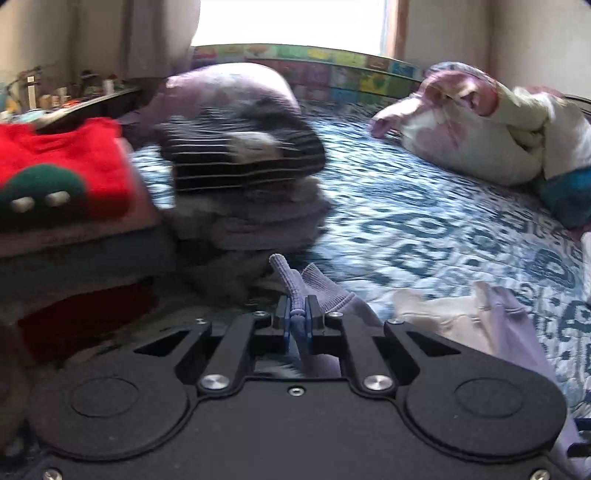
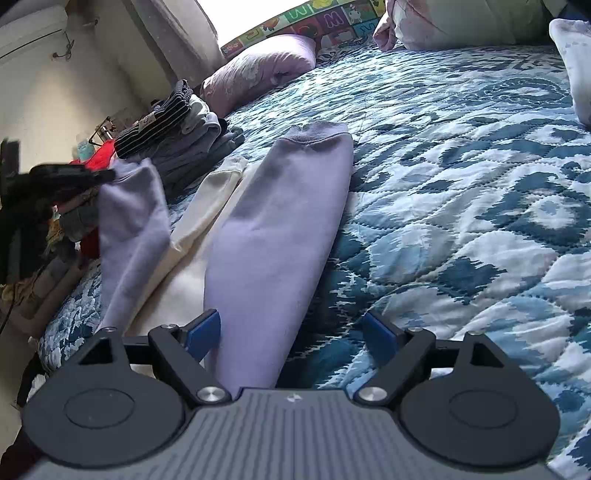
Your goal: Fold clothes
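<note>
Bedding: quilted blue-and-white patterned bedspread (image 2: 461,192) covering a bed, serving as the work surface. Garment, principal: lavender sweatshirt (image 2: 273,236) with cream panels, laid lengthwise on the bedspread; one sleeve flat, ribbed cuff (image 2: 317,134) pointing toward the head of the bed; the other sleeve (image 2: 129,221) raised off the bed at the left of the right wrist view. Left tongs (image 1: 298,314): pressed together, pinching the ribbed lavender cuff (image 1: 291,280) of the raised sleeve, fabric standing up between the blue pads; view motion-blurred. Right tongs (image 2: 291,332): spread wide, blue pads standing on either side of the lower end of the flat sleeve, gripping nothing; whether the left pad brushes the fabric cannot be told. Folded stock: stack of grey and lilac garments topped by a dark striped garment (image 2: 159,122), near the left edge of the bed, just beyond the sweatshirt; second stack beside it topped by a red garment (image 1: 62,162) with a green shape. Pillows: one lilac pillow (image 2: 258,66) at the head of the bed, one pale floral pillow (image 1: 472,144) further right. Backdrop: colourful alphabet mat (image 2: 303,18) upright against the bright window; cluttered shelf (image 1: 55,96) of small items at far left, blurred.
</note>
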